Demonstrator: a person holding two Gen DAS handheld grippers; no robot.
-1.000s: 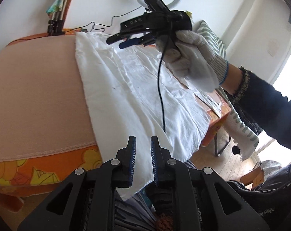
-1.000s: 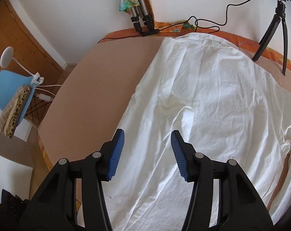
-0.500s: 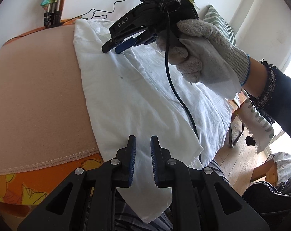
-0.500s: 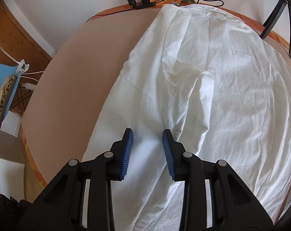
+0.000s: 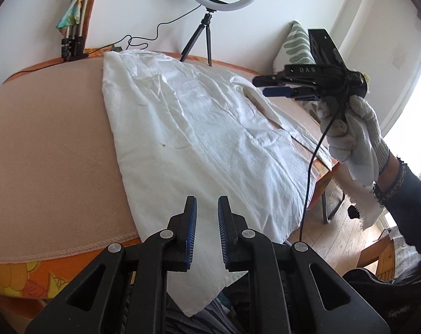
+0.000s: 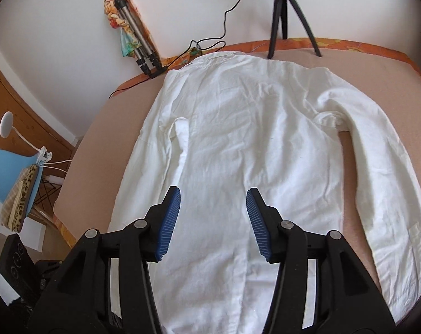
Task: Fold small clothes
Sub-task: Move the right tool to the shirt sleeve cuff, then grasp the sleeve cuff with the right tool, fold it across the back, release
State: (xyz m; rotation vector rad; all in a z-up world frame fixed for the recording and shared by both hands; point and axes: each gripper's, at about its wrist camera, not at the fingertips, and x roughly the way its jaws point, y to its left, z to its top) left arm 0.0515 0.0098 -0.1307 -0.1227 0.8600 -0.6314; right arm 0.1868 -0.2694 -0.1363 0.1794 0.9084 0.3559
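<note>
A white long-sleeved shirt (image 6: 238, 144) lies flat on the peach-covered table (image 6: 99, 144), collar at the far edge, left sleeve folded in over the body, right sleeve (image 6: 383, 167) stretched down the right side. It also shows in the left wrist view (image 5: 199, 139). My right gripper (image 6: 213, 222) is open and empty, raised above the shirt's lower middle; it shows in the left wrist view (image 5: 269, 86) held high at the right. My left gripper (image 5: 205, 231) hovers over the shirt's hem at the near table edge, jaws a narrow gap apart, nothing between them.
A ring light on a small black tripod (image 5: 207, 27) stands at the far table edge, its tripod legs (image 6: 285, 19) behind the collar. A folded tripod (image 6: 138, 44) leans on the wall. A blue chair (image 6: 13, 172) stands left of the table. A cable (image 5: 310, 167) hangs from my right gripper.
My right gripper rose away from the shirt, swung right and opened wider. The left sleeve now lies folded over the body. The left gripper stayed near the hem.
</note>
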